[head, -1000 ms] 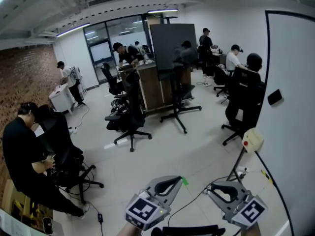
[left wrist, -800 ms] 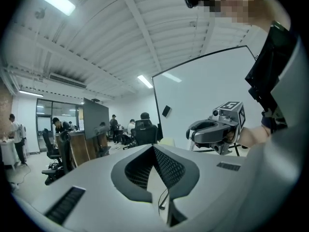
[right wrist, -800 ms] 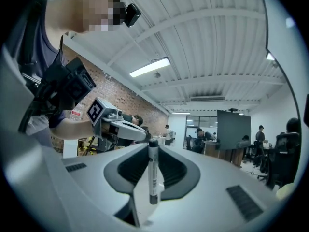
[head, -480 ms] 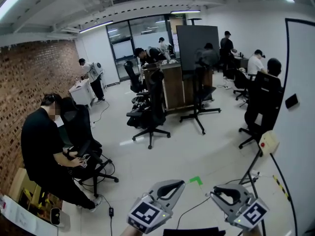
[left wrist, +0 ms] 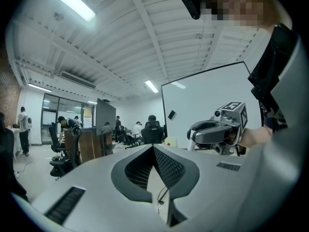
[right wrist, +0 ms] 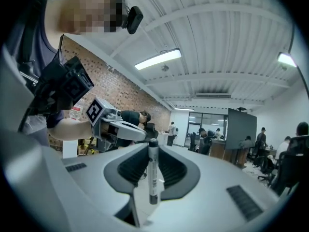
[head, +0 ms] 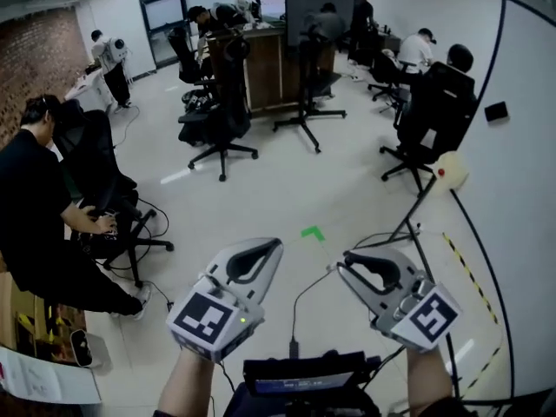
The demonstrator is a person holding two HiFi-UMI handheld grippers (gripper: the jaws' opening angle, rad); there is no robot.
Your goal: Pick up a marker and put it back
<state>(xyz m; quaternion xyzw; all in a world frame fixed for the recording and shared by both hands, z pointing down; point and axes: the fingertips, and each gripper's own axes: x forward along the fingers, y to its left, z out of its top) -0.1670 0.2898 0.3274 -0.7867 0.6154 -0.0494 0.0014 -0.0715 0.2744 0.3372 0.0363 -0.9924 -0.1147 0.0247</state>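
A white marker [right wrist: 153, 173] with a black cap stands upright between the jaws of my right gripper [right wrist: 152, 145], which is shut on it. In the head view the right gripper [head: 343, 266] is held level at lower right over the floor, and the marker does not show there. My left gripper [head: 276, 244] is held beside it at lower left. Its jaws meet at the tip in the left gripper view [left wrist: 153, 147], with nothing between them. Each gripper shows in the other's view: the right one [left wrist: 212, 129] and the left one [right wrist: 118, 127].
A large whiteboard [head: 530, 146] on a stand rises at the right. A seated person [head: 39, 207] and a chair are at the left, and black office chairs [head: 217, 120] and desks with people stand further ahead. A green tape mark [head: 313, 232] and cables lie on the floor.
Both grippers have travelled across the room side by side. The head view now looks further down, so they show higher and larger. The chairs and whiteboard are nearer. The jaws look unchanged.
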